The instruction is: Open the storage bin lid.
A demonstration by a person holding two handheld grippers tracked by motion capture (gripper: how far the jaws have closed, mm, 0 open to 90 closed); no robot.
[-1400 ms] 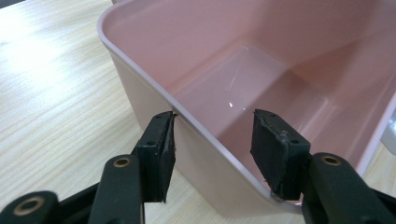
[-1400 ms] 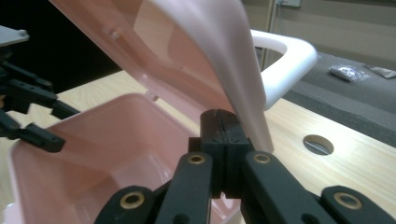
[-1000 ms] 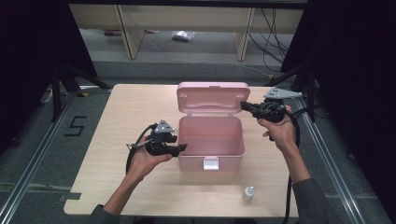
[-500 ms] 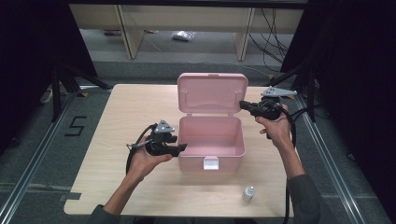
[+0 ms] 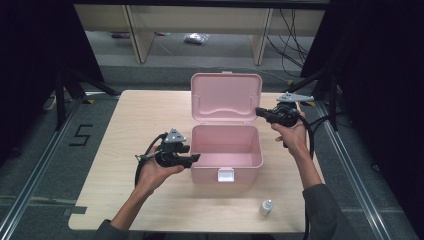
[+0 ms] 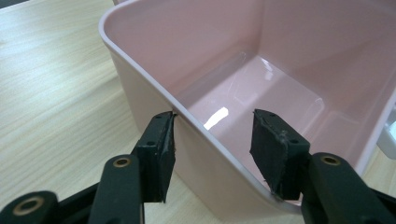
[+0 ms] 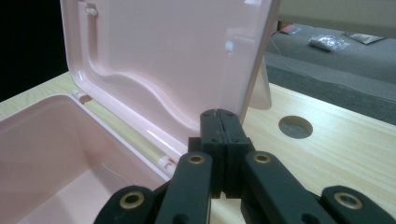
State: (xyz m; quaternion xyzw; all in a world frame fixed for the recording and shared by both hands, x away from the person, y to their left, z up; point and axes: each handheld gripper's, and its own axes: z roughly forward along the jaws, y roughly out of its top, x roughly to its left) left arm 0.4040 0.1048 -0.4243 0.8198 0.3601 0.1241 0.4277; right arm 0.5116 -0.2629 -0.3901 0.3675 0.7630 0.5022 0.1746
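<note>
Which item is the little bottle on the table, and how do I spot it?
Start at the wooden table and find the open pink box in the middle. The small bottle stands upright near the table's front edge, right of the box's latch: tiny, clear with a white cap, standing alone.

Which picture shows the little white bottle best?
The high view shows it best: the little white bottle stands upright on the table, near the front edge, in front of the pink box and to its right. The two gripper views look at the pink box and its lid instead.
</note>
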